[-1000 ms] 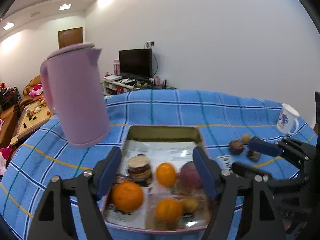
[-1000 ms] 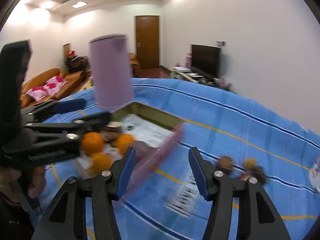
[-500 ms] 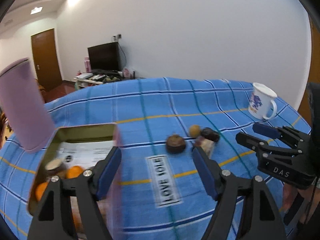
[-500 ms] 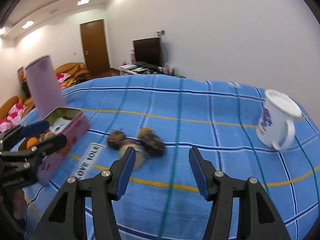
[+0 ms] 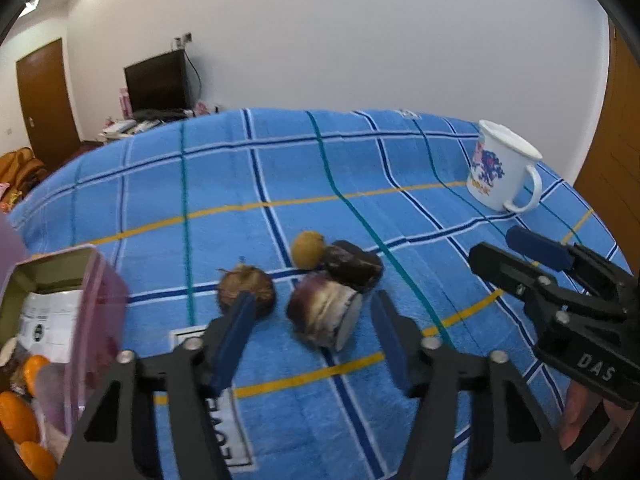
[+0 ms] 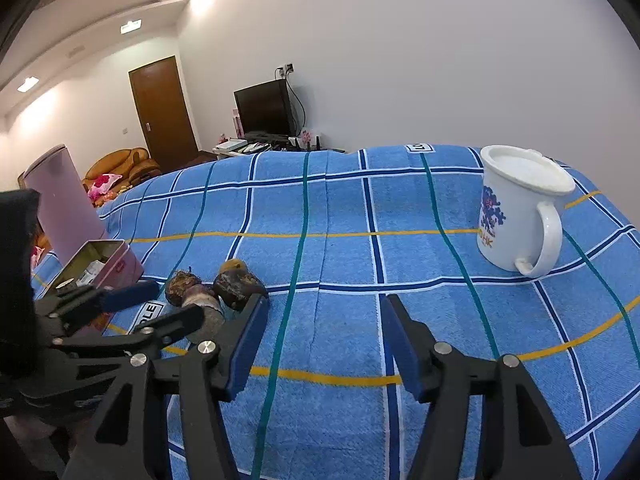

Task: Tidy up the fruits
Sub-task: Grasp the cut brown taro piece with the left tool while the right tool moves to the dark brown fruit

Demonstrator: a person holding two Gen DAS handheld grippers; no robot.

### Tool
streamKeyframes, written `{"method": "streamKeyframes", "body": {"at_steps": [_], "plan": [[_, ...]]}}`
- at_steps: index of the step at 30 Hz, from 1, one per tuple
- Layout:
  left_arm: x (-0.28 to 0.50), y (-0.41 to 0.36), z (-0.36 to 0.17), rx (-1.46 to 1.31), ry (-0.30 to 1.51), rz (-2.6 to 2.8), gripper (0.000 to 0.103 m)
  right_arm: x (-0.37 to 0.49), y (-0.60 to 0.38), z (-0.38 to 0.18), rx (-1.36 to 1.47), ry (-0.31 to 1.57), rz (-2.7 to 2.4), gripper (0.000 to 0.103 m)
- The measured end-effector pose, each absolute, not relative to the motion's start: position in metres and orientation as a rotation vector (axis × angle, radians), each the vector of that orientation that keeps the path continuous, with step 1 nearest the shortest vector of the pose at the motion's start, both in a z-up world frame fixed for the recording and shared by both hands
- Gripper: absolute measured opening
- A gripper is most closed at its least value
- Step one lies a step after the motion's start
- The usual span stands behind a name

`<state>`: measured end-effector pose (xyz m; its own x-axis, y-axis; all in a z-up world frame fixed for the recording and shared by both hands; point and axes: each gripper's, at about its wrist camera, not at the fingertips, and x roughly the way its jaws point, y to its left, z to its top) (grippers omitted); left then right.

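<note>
Several loose pieces lie together on the blue checked cloth: a brown round fruit (image 5: 246, 292), a small yellow-brown fruit (image 5: 307, 249), a dark chunk (image 5: 354, 266) and a purple-and-white cut piece (image 5: 322, 314). My left gripper (image 5: 314, 320) straddles the cut piece. Its jaws are closing, with a gap still showing on each side. My right gripper (image 6: 324, 320) hovers over bare cloth to the right of the pile (image 6: 236, 282). Its jaws are opening, with nothing between them. In the right wrist view, the left gripper (image 6: 178, 300) reaches in around the pile.
A pink tin (image 5: 100, 312) holding oranges (image 5: 16, 416) sits at the left, with a tall pink jug (image 6: 66, 208) behind it. A white mug (image 6: 516, 216) stands at the right rear. The right gripper (image 5: 504, 250) shows at the right of the left wrist view.
Both views swung from the tin and oranges to the loose pile on the right. The left jaws have narrowed and come down around the cut piece.
</note>
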<state>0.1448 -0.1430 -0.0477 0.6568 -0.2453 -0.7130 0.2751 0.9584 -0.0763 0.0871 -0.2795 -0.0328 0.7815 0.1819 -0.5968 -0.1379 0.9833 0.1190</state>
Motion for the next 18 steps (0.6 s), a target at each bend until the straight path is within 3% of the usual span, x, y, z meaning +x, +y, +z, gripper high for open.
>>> {"method": "streamKeyframes", "body": {"at_steps": [4,18], "plan": [[0.155,-0.144,-0.059,0.016,0.848,-0.321,0.046,0.089,-0.277,-0.033,0.069,0.659,0.174,0.061],[0.145,-0.105,-0.036,-0.021,0.725,-0.254,0.044,0.114,-0.238,-0.023,0.054,0.704,0.237,0.061]]}}
